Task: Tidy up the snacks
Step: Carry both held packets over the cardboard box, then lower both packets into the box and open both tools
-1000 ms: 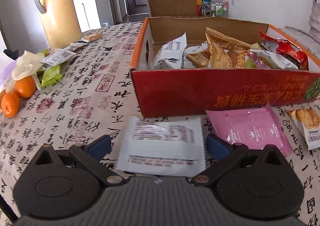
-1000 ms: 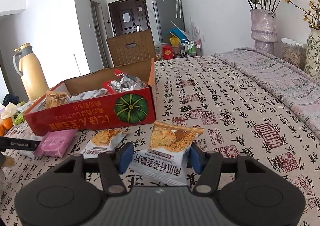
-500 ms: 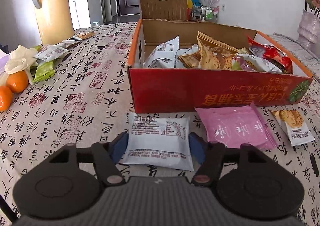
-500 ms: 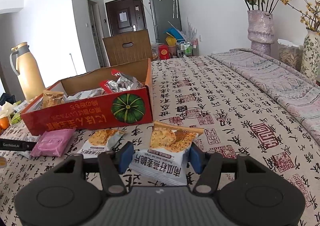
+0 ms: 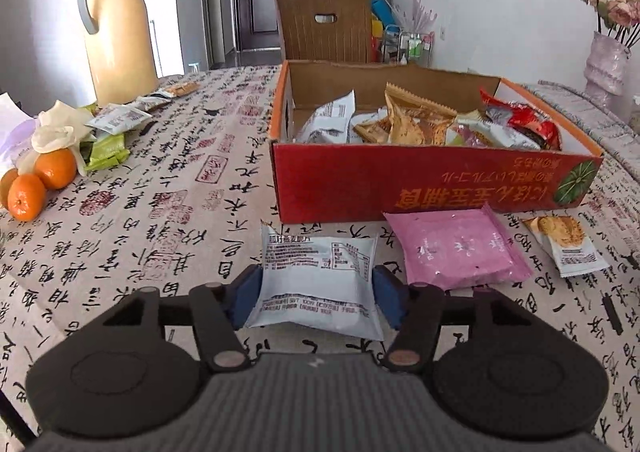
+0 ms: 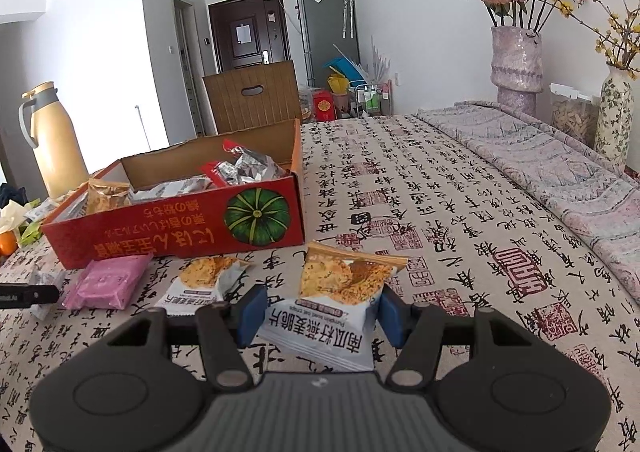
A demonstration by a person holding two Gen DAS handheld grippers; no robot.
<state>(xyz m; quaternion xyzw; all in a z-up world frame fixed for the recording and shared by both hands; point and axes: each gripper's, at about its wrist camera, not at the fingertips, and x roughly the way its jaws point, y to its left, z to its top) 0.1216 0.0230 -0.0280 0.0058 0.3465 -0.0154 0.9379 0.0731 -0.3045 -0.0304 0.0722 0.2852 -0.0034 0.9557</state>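
Left gripper (image 5: 316,298) jaws just closed onto white packet (image 5: 318,280), printed back up, long axis across jaws | right gripper (image 6: 318,316) clamps crisp packet (image 6: 340,296), top seal toward red box (image 6: 180,220), above tablecloth (image 6: 460,212)

Left gripper (image 5: 316,298) jaws just closed in; right gripper (image 6: 320,316) clamped.

A counter (image 5: 168,188) draped in a beige cloth printed with black calligraphy and red seals is carrying an open red cardboard box (image 5: 432,180) of snacks. Just in front of the box, a pink packet (image 5: 456,248) and a cracker packet (image 5: 568,244) are lying flat. Toward the left edge, oranges (image 5: 40,180), green packets (image 5: 106,150) and a tall cream thermos jug (image 5: 120,28) are sitting. A folded patterned cloth (image 6: 560,172) is lying along the right side.
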